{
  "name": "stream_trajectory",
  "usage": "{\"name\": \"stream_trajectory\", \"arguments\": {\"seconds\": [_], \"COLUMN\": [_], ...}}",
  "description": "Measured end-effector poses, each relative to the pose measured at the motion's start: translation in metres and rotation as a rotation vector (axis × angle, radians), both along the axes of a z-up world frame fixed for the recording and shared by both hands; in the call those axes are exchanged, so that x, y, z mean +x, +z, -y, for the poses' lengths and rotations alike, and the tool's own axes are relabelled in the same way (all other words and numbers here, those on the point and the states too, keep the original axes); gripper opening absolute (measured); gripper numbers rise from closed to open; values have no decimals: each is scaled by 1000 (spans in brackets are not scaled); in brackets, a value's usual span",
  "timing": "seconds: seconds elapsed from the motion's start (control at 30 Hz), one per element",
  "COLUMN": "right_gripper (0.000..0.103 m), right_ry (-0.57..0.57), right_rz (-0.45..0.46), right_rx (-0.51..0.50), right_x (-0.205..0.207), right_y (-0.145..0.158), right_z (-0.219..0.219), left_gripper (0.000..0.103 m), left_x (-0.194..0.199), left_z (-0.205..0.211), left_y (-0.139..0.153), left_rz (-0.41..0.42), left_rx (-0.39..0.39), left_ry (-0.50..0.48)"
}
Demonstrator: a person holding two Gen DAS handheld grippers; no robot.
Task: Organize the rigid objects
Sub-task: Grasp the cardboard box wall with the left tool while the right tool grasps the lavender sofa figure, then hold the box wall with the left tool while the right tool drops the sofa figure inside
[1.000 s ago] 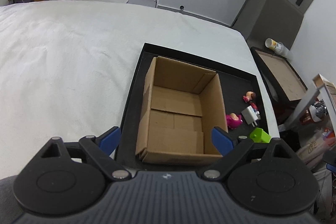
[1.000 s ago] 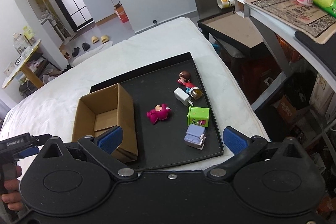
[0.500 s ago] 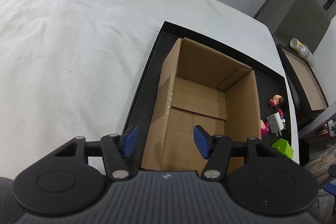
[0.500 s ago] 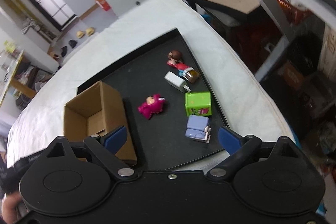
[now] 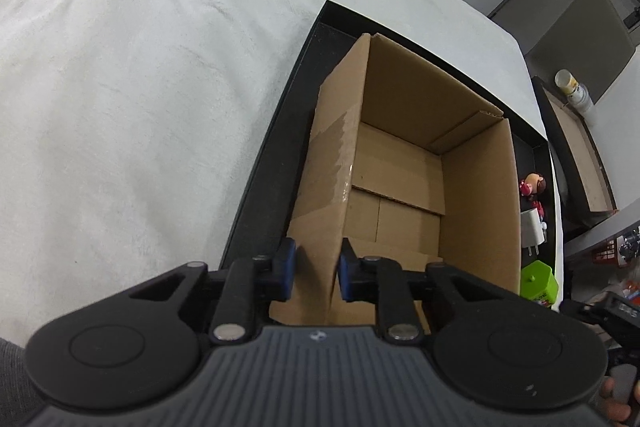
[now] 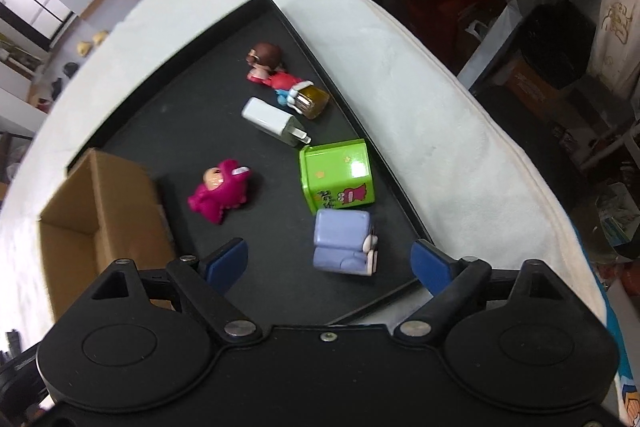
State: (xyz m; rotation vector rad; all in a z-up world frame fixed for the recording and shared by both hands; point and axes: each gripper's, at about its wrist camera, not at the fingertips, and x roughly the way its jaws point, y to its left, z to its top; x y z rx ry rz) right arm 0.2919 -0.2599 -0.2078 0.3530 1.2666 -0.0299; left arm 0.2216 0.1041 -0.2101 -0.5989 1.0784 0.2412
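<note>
Now steady the box (image 5: pixel 404 163) first, toys after. Left gripper (image 5: pixel 316 273) closed down on the near-left corner wall of the box, one blue pad outside, one inside; pads look just at the cardboard, though firm contact can't be confirmed from this angle. Right gripper (image 6: pixel 328 261) spread wide, holding nothing, hovering over the near end of the tray (image 6: pixel 172 67), roughly above the lavender toy (image 6: pixel 344 241).

Box standing on the left part of the tray, mouth up and nothing visible inside. Toys all loose on the tray's right part: lavender toy nearest, green cube (image 6: pixel 338 179) touching or just beside it, white charger (image 6: pixel 272 121) beyond, pink figure (image 6: pixel 220 191) toward the box, small doll (image 6: pixel 266 65) and an amber-coloured piece (image 6: pixel 310 101) at the far end.

To do the step well:
- Hold the wall gently; thin cardboard likely to buckle if squeezed hard or twisted.
- Keep the box flat on the tray, not lifted or tipped.
- Take the nearest toy first; lower the right gripper straight down, fingers straddling the lavender toy's flat sides.
- Mind the green cube alongside; a finger could nudge it into the tray rim.
- Close only once both fingers are clear of the tray floor.
- Carry over the box wall, release low inside.
</note>
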Motion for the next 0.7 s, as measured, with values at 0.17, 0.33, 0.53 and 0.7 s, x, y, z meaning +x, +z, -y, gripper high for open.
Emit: {"name": "stream_trajectory", "arguments": {"seconds": [0.17,0.33,0.53,0.7], "right_gripper": [88,86,44,43], "right_ry": [-10,4,4,20], "right_rz": [-38,-78,-113,-67], "right_rx": [-72,-112,-115,-105], "right_x": [12,21,26,15], "right_y": [-21,-40,-54,-39], "right_z": [-10,-23,-28,-31], "left_gripper": [20,20,20,21], "left_x": [-4,-3,0,3], "left_z": [-2,-4,-6,-6], "left_y": [-2,-4,-6,-7], "left_rz": [28,53,65,69], "left_rx": [-9,-16,-33,-33], "left_ry": [-8,6,28,23]}}
